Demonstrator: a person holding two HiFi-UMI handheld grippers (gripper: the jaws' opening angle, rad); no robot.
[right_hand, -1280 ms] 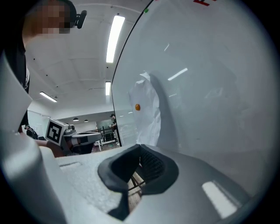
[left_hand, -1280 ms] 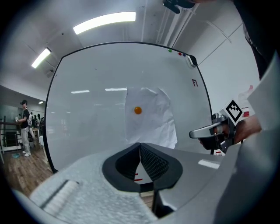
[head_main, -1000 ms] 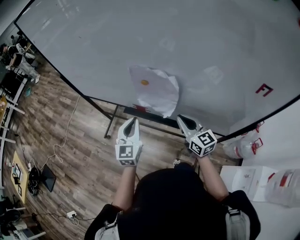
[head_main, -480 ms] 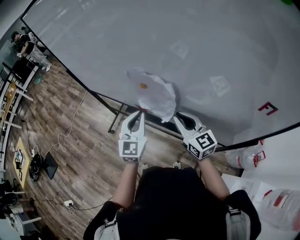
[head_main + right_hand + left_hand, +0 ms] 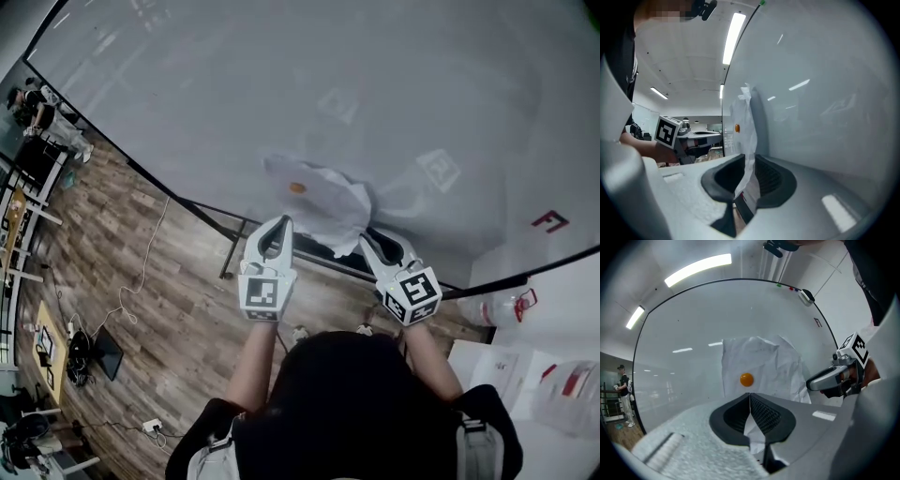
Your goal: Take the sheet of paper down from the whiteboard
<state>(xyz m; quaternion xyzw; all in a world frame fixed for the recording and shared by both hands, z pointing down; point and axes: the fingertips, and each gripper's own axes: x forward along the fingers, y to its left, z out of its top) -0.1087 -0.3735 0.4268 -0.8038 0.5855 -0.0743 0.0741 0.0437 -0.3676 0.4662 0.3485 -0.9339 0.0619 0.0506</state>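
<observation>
A crumpled white sheet of paper hangs on the big whiteboard, pinned by an orange round magnet. My left gripper is shut on the sheet's lower left edge. In the left gripper view a strip of the paper runs down between the closed pads, just under the magnet. My right gripper is shut on the lower right edge, and in its own view the paper passes between its jaws and bows off the board. The two grippers are level with each other, roughly a sheet's width apart.
The whiteboard stands on a dark metal frame over a wood floor with a white cable. A red letter magnet sits at the board's right. A white table with a clear bottle and papers is at the right. A person is far left.
Both grippers have risen toward the board with the sheet's lower edge, and the paper bunches up more under the magnet.
</observation>
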